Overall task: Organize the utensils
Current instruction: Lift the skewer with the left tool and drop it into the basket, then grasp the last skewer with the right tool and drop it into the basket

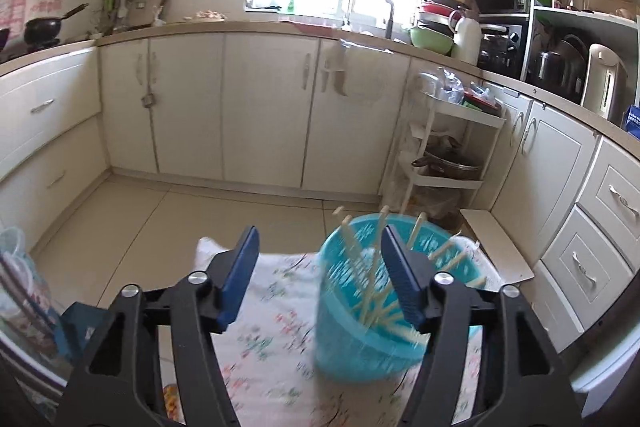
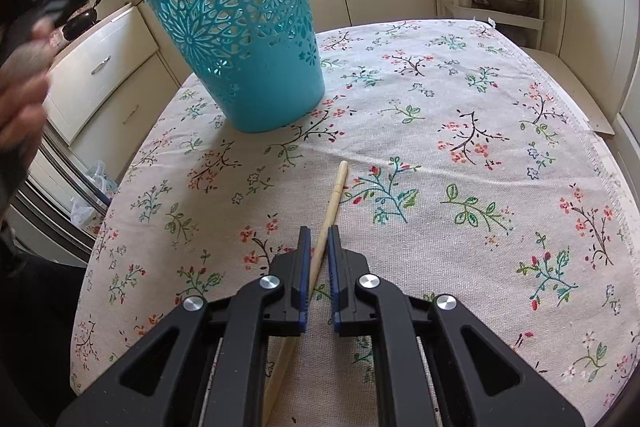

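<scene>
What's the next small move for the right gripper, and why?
Probably lift the chopstick off the tablecloth and carry it toward the teal basket. The right gripper is shut on it, and other chopsticks already stand in that basket.

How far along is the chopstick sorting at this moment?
Done: several chopsticks already stand in the teal basket. In hand: the right claw is shut on one chopstick on the floral cloth; the left claw is open and empty. Left: that last visible chopstick.
</scene>
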Demonstrator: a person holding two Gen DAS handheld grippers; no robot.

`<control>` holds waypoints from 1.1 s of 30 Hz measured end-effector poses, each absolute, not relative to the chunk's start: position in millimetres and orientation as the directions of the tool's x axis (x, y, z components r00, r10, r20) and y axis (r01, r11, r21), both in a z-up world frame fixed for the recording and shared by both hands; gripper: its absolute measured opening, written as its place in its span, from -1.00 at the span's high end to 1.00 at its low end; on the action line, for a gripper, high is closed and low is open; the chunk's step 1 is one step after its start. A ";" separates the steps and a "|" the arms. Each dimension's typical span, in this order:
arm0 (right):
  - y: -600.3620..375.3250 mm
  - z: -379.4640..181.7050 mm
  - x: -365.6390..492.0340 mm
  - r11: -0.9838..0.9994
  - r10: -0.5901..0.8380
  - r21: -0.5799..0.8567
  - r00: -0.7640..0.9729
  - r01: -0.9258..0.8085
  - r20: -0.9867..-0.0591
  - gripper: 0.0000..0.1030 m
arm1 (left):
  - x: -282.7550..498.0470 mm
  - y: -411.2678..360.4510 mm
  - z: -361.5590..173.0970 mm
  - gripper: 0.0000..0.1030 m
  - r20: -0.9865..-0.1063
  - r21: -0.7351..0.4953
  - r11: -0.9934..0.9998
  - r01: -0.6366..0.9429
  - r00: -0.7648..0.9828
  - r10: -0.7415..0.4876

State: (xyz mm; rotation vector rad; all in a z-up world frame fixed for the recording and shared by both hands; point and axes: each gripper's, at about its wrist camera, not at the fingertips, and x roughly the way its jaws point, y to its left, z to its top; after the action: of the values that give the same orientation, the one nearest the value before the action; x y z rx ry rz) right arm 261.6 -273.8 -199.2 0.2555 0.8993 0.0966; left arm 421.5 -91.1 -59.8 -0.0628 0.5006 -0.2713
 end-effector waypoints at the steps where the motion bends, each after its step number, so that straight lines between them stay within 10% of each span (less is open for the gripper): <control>1: -272.3 -198.7 261.4 0.968 0.183 0.249 0.620 0.021 -0.763 0.83 | 417.0 -86.4 -63.3 -0.23 -0.470 -0.119 0.965 0.233 0.843 -0.262; 6: -275.5 -177.8 252.9 0.952 0.231 0.306 0.648 0.004 -0.726 0.89 | 409.2 -71.7 -81.8 -0.25 -0.518 -0.063 0.979 0.192 0.833 -0.197; 20: -280.2 28.8 311.7 0.902 0.216 0.413 0.958 -0.121 -0.190 0.89 | 414.8 -54.1 -87.8 -0.44 -0.562 -0.086 0.985 0.149 0.809 -0.172; 33: -240.5 -46.0 365.2 0.972 0.040 0.233 0.963 0.024 -0.268 0.88 | 413.0 -53.9 -83.5 -0.70 -0.564 -0.065 0.990 0.128 0.813 -0.142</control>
State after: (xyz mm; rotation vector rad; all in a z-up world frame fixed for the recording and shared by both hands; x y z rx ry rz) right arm 365.2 -240.5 -46.0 0.2370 0.2749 0.0079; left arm 413.0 -53.9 -83.5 -0.0242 0.6043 -0.1443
